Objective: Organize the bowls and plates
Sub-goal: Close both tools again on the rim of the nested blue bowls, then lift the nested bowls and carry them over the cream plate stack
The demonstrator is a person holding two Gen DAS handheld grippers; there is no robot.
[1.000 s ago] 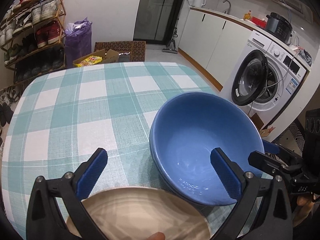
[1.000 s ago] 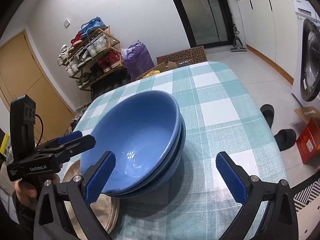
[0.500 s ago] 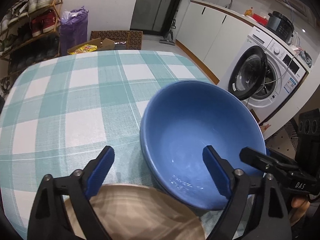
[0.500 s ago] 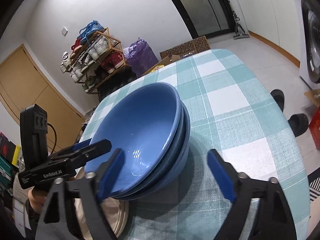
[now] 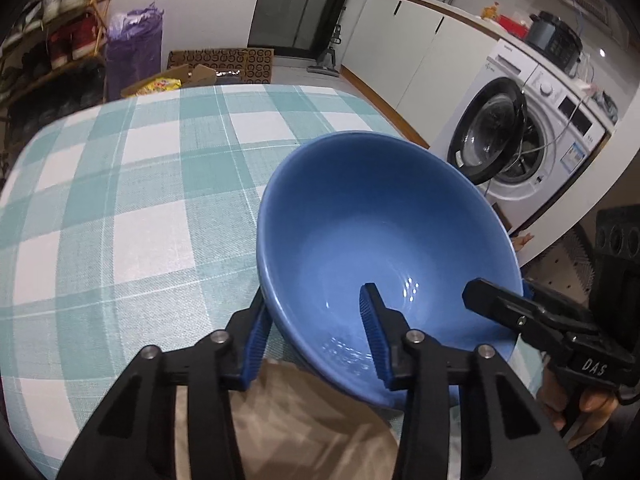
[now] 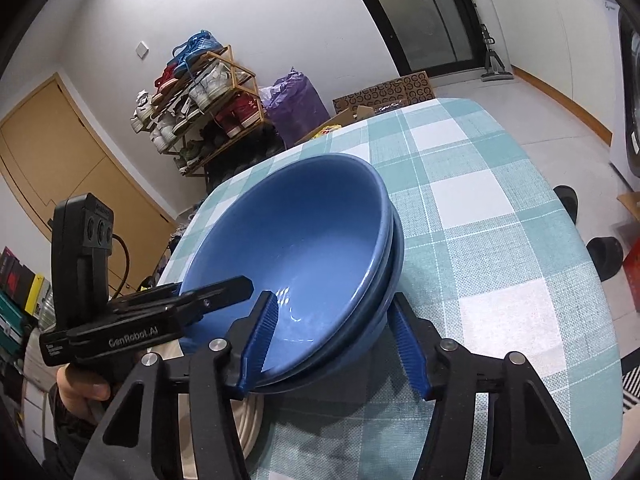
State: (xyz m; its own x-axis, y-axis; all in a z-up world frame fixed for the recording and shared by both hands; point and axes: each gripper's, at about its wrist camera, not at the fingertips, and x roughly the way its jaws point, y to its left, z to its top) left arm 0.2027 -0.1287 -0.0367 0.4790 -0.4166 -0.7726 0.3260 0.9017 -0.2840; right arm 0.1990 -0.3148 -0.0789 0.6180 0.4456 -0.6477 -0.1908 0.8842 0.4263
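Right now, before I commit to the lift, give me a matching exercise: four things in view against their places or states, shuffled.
Things:
1. top blue bowl
2. beige plate
3. washing machine door
4. purple bag

Places or states:
A. on the floor beside the shoe rack
B. nested in another blue bowl
C. swung open
D. flat on the tablecloth, at the near edge

Pairs: 1-B, 2-D, 3-C, 4-A

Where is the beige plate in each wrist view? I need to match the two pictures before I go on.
Left wrist: the beige plate lies at bottom centre, behind the left gripper, under the near edge of the blue bowls.
Right wrist: only the plate's rim shows, bottom left, under the bowls.
Shared landmark: the purple bag beside the shoe rack.
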